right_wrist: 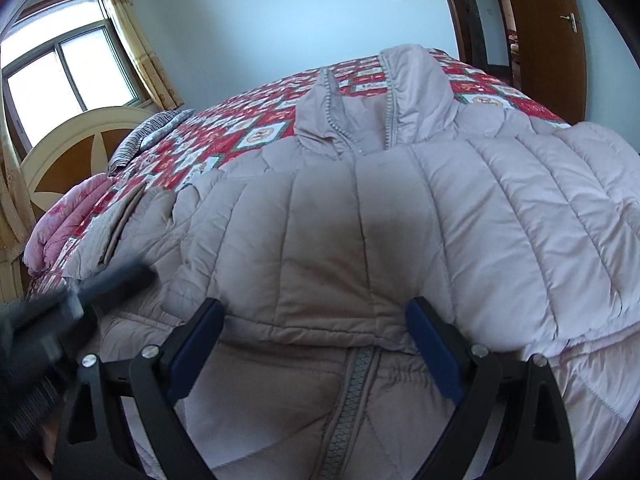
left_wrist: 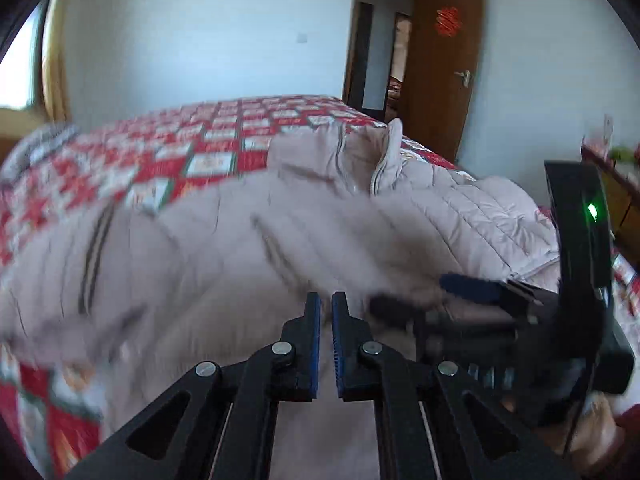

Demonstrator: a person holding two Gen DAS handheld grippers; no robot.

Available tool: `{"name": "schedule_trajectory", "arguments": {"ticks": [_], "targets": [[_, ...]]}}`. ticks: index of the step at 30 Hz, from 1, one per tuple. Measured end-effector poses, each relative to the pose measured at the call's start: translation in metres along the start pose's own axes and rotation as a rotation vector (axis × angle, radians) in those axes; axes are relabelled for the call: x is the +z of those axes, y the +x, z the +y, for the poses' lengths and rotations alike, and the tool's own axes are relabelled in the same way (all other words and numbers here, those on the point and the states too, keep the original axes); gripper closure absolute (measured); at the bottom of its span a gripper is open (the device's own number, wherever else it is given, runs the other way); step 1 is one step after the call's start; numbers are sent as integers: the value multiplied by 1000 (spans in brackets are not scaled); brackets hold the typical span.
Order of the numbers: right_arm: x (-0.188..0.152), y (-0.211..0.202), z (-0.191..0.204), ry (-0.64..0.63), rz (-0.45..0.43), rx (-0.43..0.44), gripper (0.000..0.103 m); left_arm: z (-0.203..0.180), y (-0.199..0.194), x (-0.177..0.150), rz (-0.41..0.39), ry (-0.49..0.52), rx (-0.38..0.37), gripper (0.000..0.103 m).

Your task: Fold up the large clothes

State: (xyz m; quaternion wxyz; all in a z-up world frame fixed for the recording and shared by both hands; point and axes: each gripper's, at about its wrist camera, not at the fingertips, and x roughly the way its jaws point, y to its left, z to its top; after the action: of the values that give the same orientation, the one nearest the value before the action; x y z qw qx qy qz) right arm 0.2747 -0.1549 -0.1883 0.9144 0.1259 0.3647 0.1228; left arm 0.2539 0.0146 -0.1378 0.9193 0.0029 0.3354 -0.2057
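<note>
A pale pink quilted down jacket [left_wrist: 248, 248] [right_wrist: 400, 220] lies spread over the bed with a flap folded across its front. Its collar [right_wrist: 408, 92] points to the far side and its zipper [right_wrist: 352, 392] runs toward me. My left gripper [left_wrist: 326, 308] is shut just above the jacket, with no cloth showing between its pads, and the view is blurred by motion. It appears as a dark smear at the left of the right wrist view [right_wrist: 132, 274]. My right gripper [right_wrist: 316, 308] [left_wrist: 424, 296] stands wide open, one finger on each side of the folded flap's near edge.
The jacket rests on a red patchwork bedspread [left_wrist: 160, 160] [right_wrist: 260, 120]. A striped pillow [right_wrist: 152, 132], a pink blanket [right_wrist: 68, 216] and a cream headboard [right_wrist: 68, 152] lie at the left under a window [right_wrist: 68, 72]. An open brown door [left_wrist: 444, 60] and a cabinet [left_wrist: 616, 188] stand right.
</note>
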Motion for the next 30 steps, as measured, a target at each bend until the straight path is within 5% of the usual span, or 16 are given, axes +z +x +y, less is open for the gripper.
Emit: {"name": "schedule_trajectory", "arguments": {"ticks": [5,9,13,15,20,24,30], "targets": [[1,0,1,-3,2,-4,8,43,-35,-20,-64,-203,106,96],[2,1,5,-22,8,-45,8,82,-45,-37,-105,-363,243,81],[8,-5,19,-47,-9,-85,18,113,-32,-61,-105,-555,208,70],[20,-12,34,-37,-31,-3,24,116,-38,-66,-121,-596,244,55],[43,8,94,-78,27,213,24,121,-63,-81,-215,-695,359,54],[48,60,146,-91,150,373,32,139,-60,-88,-234,-771,338,53],[48,117,186,-78,267,453,32,131,-56,-87,-236,-727,333,41]]}}
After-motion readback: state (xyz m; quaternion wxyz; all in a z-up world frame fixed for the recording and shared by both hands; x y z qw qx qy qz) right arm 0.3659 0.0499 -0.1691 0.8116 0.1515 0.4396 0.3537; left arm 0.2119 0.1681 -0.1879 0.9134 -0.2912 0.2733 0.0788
